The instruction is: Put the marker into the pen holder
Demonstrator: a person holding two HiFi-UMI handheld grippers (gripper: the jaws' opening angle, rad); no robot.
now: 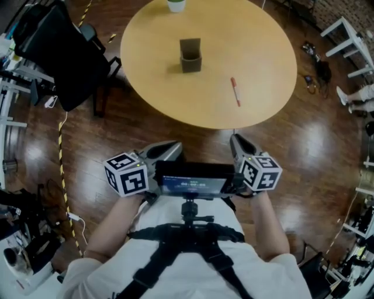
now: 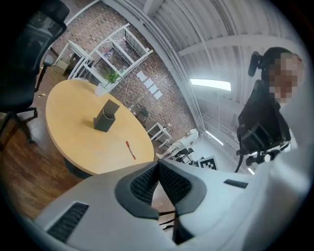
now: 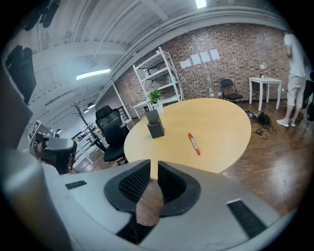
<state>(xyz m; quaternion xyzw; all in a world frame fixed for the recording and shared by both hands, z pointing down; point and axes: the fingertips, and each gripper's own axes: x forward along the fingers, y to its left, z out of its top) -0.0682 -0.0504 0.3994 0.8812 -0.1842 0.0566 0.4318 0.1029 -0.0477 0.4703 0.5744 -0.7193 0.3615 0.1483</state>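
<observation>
Right gripper [image 3: 153, 163], jaws slightly apart, faces a red marker [image 3: 194, 143] and pen holder [image 3: 155, 126] on the table [image 3: 221, 127].

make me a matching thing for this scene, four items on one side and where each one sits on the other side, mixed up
Things:
1. marker
2. pen holder
3. black chair
4. white pot

Places:
a. standing upright near the middle of the table
b. on the floor, off the table's left side in the head view
c. lying flat on the table, right of the pen holder
d. at the table's far edge, cut off by the top of the head view

Pairs: 1-c, 2-a, 3-b, 4-d
</observation>
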